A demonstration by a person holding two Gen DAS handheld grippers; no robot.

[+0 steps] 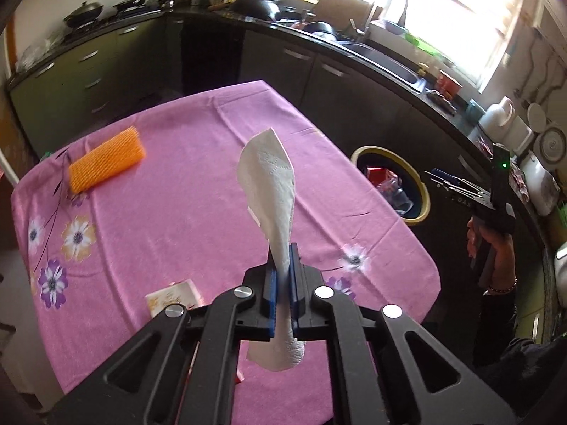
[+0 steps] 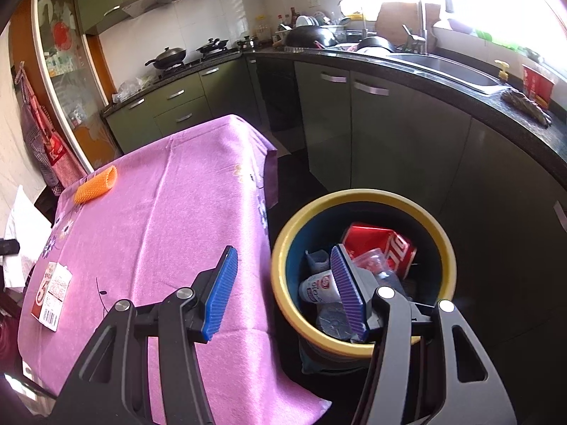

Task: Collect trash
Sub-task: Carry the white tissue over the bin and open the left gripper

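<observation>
A: Tissue (image 1: 273,191) sits pinched between the jaws of the left gripper (image 1: 282,248). It stands up past the fingertips, long axis running along the fingers, with a tail hanging below the pads.

B: And the bin (image 1: 421,191)?

A: Off to the gripper's right and forward, on the floor just beside the table (image 1: 177,184) edge, yellow rim up. The tissue is above the cloth, not above the bin. The next move likely calls for a swing to the right until the tissue clears the table edge.

B: Right gripper (image 2: 283,258)?

A: Jaws wide apart, nothing between them. It hangs right over the near rim of the bin; one pad shows against the trash inside. It is the nearer of the two to the bin, but it carries nothing.

B: Contents of the bin?

A: Red can (image 2: 381,244), a wrapper, other scraps too jumbled to name.

B: Left on the table?

A: Orange mesh sleeve (image 1: 106,164) at the far left corner, a printed packet (image 2: 51,295) near the front edge. Both well apart from either gripper.

B: Surface, room?

A: Pink flowered cloth, creased, hanging over the edges. Kitchen: dark counter, green cabinets, pans on the stove, sink under a bright window.
</observation>
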